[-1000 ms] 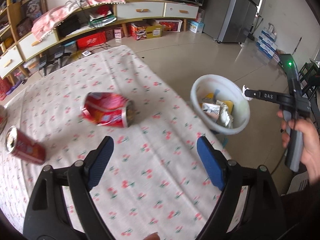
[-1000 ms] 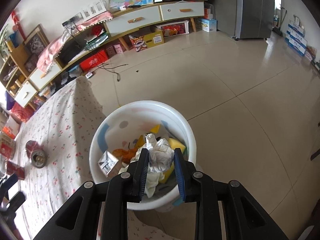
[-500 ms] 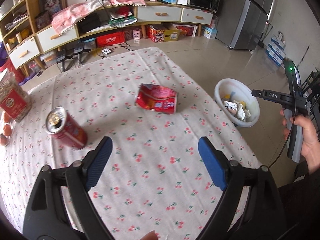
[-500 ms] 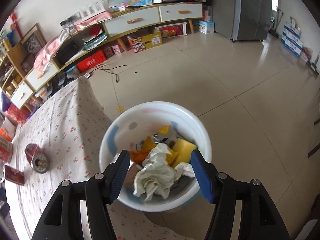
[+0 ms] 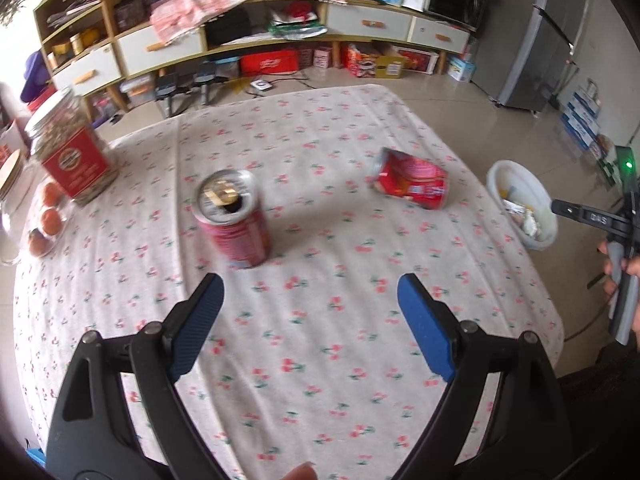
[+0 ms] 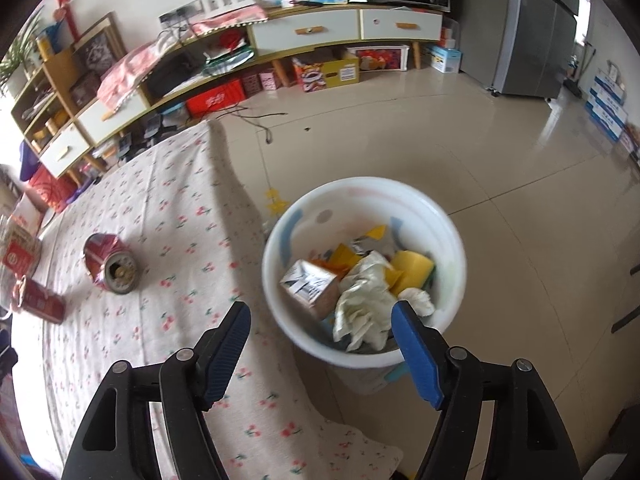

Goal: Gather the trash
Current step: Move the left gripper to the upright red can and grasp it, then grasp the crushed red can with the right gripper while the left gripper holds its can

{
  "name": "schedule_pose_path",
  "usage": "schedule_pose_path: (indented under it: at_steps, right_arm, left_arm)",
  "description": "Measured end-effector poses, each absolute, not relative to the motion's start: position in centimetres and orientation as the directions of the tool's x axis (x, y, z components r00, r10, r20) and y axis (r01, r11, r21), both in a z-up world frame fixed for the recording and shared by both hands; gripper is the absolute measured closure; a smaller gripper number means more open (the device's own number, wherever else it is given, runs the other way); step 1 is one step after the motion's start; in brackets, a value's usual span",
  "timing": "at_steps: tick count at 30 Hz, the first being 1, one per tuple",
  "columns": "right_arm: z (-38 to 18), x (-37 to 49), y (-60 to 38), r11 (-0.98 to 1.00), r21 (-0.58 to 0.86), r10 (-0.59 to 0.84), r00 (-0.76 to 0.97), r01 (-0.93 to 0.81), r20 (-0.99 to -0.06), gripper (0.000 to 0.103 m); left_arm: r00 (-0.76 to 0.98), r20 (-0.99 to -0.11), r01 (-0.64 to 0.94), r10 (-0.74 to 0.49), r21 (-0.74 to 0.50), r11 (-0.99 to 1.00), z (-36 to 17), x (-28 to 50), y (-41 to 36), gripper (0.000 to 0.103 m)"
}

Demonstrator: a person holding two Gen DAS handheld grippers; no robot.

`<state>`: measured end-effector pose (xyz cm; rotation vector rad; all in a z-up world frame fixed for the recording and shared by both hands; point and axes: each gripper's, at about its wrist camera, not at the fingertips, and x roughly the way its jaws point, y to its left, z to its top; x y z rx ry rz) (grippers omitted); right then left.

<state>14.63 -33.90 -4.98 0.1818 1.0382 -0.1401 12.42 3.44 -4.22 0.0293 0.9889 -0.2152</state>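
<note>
An upright red can (image 5: pixel 234 220) with an open top stands on the cherry-print tablecloth (image 5: pixel 320 352), just beyond my left gripper (image 5: pixel 310 296), which is open and empty. A crushed red can (image 5: pixel 412 184) lies further right, seen also in the right wrist view as the crushed can (image 6: pixel 110 264). My right gripper (image 6: pixel 320 320) hangs over the near rim of the white bin (image 6: pixel 448 216); its jaws are opening with nothing held. A crumpled white tissue (image 6: pixel 366 304) lies in the bin among a small carton (image 6: pixel 310 286) and yellow scraps.
A jar with a red label (image 5: pixel 70 152) and oranges (image 5: pixel 48 216) sit at the table's left edge. The bin (image 5: pixel 520 204) stands on the tiled floor off the table's right edge. A hand holds the right gripper's handle (image 5: pixel 624 280). Shelves and drawers line the far wall.
My right gripper opened and let the tissue drop into the bin, then drifted left. My left gripper swept left across the table, bringing the upright can into the middle of its view.
</note>
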Motion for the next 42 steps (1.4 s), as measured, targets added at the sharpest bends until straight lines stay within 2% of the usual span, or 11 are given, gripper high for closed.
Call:
schedule_pose_path:
  at_steps: [12, 16, 24, 28, 34, 35, 39, 42]
  right_arm:
    - [-5.5, 16.4, -28.6, 0.990, 0.080, 0.012, 0.494, 0.117, -0.870, 0.025]
    - [-5.6, 17.2, -26.8, 0.992, 0.085, 0.029, 0.489, 0.093, -0.872, 0.025]
    - [-6.3, 19.6, -21.9, 0.995, 0.092, 0.066, 0.460, 0.035, -0.885, 0.025]
    - [-6.5, 20.6, -19.2, 0.994, 0.109, 0.101, 0.453, -0.008, -0.886, 0.025]
    - [-7.1, 22.6, -15.2, 0.995, 0.036, 0.076, 0.454, -0.097, -0.888, 0.025]
    - [-7.1, 23.0, -14.7, 0.992, 0.021, 0.074, 0.454, -0.122, -0.888, 0.025]
    - [-7.6, 24.4, -13.0, 0.964, -0.088, 0.043, 0.473, -0.250, -0.880, 0.024]
    - [-8.3, 25.1, -12.4, 0.937, -0.088, 0.081, 0.454, -0.339, -0.887, 0.024]
  left_arm:
    - [0.580, -0.798, 0.059, -0.163, -0.158, 0.986, -7.2, 16.0, 8.2, 0.015]
    - [0.573, -0.800, 0.058, -0.177, -0.175, 0.983, -8.2, 17.5, 7.9, 0.015]
    - [0.576, -0.795, 0.057, -0.190, -0.193, 0.980, -8.9, 19.1, 8.4, 0.037]
    - [0.566, -0.799, 0.095, -0.204, -0.183, 0.979, -8.8, 19.1, 8.0, 0.039]
    - [0.559, -0.799, 0.115, -0.220, -0.188, 0.975, -8.6, 19.6, 7.3, 0.039]
    - [0.560, -0.799, 0.114, -0.219, -0.187, 0.976, -8.5, 19.6, 7.3, 0.044]
    - [0.556, -0.807, 0.083, -0.202, -0.188, 0.979, -8.1, 19.5, 7.9, 0.045]
    - [0.551, -0.810, 0.086, -0.200, -0.184, 0.979, -7.7, 19.2, 8.3, 0.045]
